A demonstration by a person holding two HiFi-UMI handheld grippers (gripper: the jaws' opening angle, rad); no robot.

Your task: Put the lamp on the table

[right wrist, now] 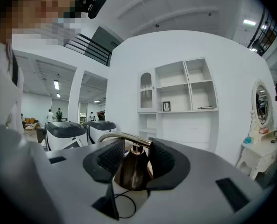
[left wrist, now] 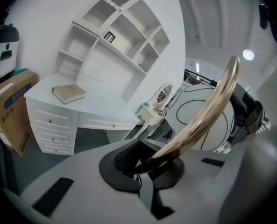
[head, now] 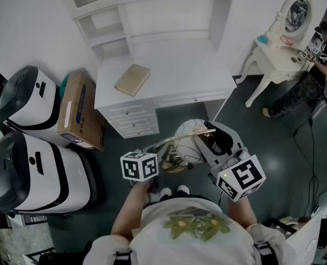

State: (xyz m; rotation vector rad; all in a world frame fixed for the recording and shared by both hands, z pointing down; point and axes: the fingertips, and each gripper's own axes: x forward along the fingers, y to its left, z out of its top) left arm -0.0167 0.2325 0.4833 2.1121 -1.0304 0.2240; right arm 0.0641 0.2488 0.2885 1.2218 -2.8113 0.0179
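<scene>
I hold the lamp in the air in front of the white desk, with both grippers on it. It has a white globe shade and a curved brass arm. My left gripper is shut on the lower end of that arm; in the head view the left gripper sits left of the globe. My right gripper has its pads closed on the brass cone fitting beside the globe, and shows as the right gripper at the lamp's right. A tan book lies on the desk.
A cardboard box and two black-and-white machines stand left of the desk. A shelf unit rises behind the desk. At the far right are a white vanity table with an oval mirror and a person.
</scene>
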